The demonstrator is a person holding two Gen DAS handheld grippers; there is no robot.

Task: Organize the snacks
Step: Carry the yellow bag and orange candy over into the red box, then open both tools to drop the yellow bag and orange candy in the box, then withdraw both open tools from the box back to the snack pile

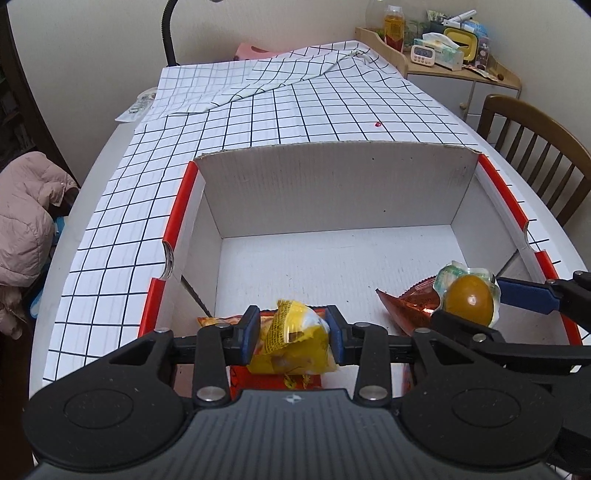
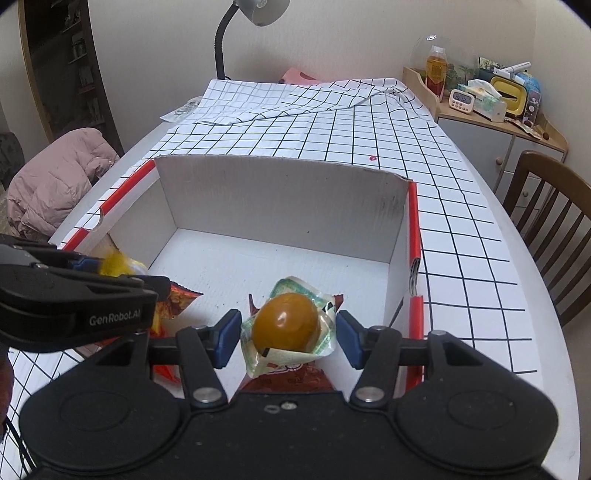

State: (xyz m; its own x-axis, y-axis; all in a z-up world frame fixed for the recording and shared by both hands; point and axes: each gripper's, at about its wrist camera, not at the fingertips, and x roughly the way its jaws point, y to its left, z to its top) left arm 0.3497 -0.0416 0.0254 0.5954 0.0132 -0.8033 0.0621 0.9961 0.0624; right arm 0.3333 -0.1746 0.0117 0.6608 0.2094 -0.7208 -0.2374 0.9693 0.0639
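Note:
A white cardboard box (image 1: 332,184) with red edges stands open on the checked tablecloth. Low over its near left part, my left gripper (image 1: 293,332) is shut on a crumpled yellow snack packet (image 1: 291,347), both blue pads touching it; an orange packet (image 1: 212,320) lies under it. In the right wrist view, my right gripper (image 2: 288,338) stands open around a clear-wrapped brown egg (image 2: 286,323). The egg rests on a red-brown packet (image 2: 295,382) inside the box (image 2: 277,192), with slim gaps at the pads. The left gripper (image 2: 125,275) shows at the left there.
The far half of the box floor is bare. A wooden chair (image 2: 546,206) stands at the table's right, a pink jacket (image 1: 26,206) at its left. A desk lamp (image 2: 258,11) and a cluttered cabinet (image 1: 443,55) are at the back.

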